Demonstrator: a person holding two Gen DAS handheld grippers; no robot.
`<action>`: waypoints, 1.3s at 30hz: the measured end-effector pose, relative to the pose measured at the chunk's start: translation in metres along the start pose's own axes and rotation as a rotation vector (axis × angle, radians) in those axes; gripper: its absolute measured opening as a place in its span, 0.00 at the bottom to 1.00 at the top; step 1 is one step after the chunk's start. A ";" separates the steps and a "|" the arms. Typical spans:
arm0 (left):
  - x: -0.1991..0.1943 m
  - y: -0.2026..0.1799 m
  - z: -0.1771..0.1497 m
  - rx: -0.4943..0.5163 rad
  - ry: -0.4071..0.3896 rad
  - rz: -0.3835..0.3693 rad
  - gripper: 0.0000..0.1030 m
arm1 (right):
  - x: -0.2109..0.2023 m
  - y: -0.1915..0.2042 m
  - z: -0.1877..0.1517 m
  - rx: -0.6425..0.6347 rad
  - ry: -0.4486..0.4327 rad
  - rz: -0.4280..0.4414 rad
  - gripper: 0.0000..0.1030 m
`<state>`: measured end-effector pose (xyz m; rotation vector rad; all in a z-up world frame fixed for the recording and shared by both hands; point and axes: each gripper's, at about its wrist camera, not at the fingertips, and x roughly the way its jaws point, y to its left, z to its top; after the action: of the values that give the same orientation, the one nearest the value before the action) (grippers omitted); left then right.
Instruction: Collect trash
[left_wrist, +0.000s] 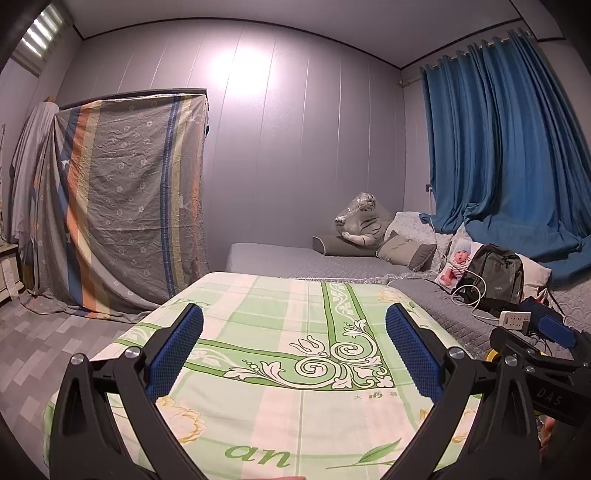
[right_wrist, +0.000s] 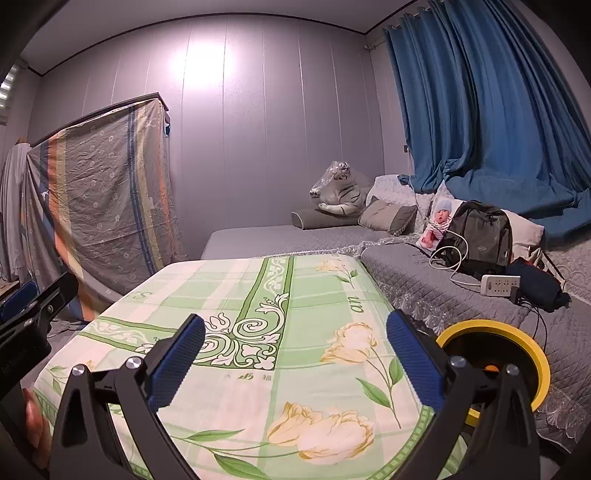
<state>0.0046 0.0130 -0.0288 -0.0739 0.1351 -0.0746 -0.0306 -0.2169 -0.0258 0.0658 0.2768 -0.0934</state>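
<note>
Both my grippers hang over the green floral cloth (left_wrist: 258, 369) with nothing between their fingers: the left gripper (left_wrist: 294, 349) is spread wide, and so is the right gripper (right_wrist: 295, 354). Just right of the cloth stands the yellow-rimmed bin (right_wrist: 532, 354), against the grey bed (right_wrist: 424, 280). Farther back lie a backpack (right_wrist: 480, 236), a power strip (right_wrist: 500, 285), and a plush tiger (right_wrist: 340, 192) below the blue curtain (right_wrist: 480, 110).

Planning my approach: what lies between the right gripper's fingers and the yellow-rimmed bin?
Nothing. In the right wrist view the right gripper is open, and the yellow-rimmed bin shows directly behind its right finger.
</note>
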 end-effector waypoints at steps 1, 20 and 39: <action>0.000 0.000 0.000 0.000 -0.001 0.000 0.92 | 0.000 0.000 0.000 0.001 0.002 0.001 0.92; -0.001 -0.002 0.003 0.005 -0.007 0.000 0.92 | -0.001 -0.001 0.001 0.001 -0.003 0.006 0.92; 0.003 -0.002 -0.002 0.012 0.008 0.000 0.92 | 0.005 -0.004 -0.003 0.021 0.021 0.006 0.92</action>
<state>0.0074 0.0108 -0.0312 -0.0618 0.1424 -0.0761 -0.0269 -0.2212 -0.0308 0.0883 0.2965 -0.0897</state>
